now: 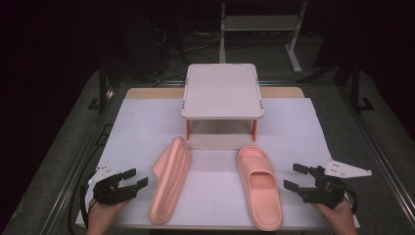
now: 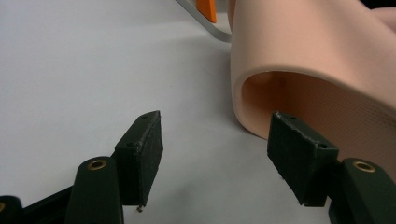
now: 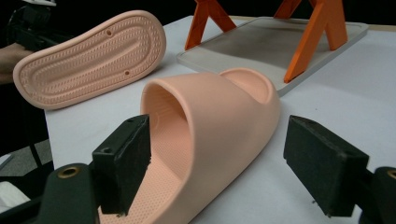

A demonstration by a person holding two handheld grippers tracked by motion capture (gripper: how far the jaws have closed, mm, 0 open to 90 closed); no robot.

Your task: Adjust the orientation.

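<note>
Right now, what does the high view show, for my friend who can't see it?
Two pink slippers lie on a white table: the left slipper tipped on its side, the right slipper upright. An open left gripper and right gripper flank them, before a small white rack.

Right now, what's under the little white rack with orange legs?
Under the white rack with orange legs sits its flat grey bottom shelf, bare where visible. From the high view, the rack's top covers most of it.

I see a dark room behind the white-covered table (image 1: 303, 122); a light metal frame (image 1: 259, 29) stands on the grey floor (image 1: 58, 142), with cables (image 1: 181, 49) nearby.
</note>
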